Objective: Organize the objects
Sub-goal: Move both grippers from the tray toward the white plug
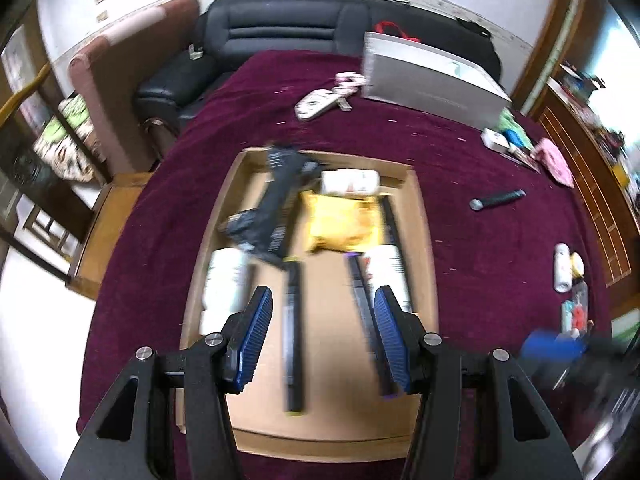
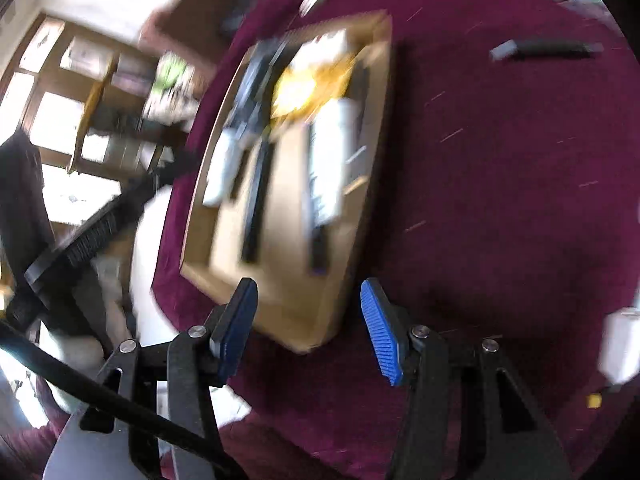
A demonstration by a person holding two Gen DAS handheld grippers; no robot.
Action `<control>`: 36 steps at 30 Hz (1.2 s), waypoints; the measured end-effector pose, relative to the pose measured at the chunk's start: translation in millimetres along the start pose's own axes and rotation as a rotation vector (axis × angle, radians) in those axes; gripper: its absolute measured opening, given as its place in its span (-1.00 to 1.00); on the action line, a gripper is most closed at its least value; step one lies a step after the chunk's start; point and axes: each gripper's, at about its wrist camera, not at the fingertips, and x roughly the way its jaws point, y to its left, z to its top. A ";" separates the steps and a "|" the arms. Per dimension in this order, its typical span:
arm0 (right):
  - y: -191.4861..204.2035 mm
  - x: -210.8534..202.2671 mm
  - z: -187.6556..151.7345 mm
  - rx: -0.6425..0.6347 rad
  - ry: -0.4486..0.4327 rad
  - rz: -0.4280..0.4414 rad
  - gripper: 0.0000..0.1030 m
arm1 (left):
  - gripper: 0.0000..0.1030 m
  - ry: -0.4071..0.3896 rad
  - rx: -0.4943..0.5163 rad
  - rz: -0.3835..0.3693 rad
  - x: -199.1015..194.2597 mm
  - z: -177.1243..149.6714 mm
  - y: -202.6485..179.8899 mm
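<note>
Nearest, we see the left claw and right claw both wide and empty. Beyond, the cardboard tray on the table already holds bottles, pens and packets; farther off, a black cylinder and other loose items remain outside.

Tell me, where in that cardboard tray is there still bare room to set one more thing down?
The cardboard tray has bare floor at its near end, between the two black pens and towards the near rim. Its far half is crowded: yellow packet, black pouch and white bottles. Outside it, the maroon cloth is bare around the black marker.
</note>
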 end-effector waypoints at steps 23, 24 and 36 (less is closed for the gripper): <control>-277.1 -147.9 -62.6 0.618 -0.399 -0.217 0.94 | -0.09 0.320 0.262 -0.176 79.6 -52.0 -187.8; -277.2 -144.3 -61.6 0.616 -0.388 -0.206 0.94 | -0.09 0.336 0.260 -0.177 85.2 -58.1 -190.1; -237.1 -110.0 -54.4 0.495 -0.277 0.112 0.94 | 0.97 0.243 0.453 -0.178 90.5 -102.3 -224.0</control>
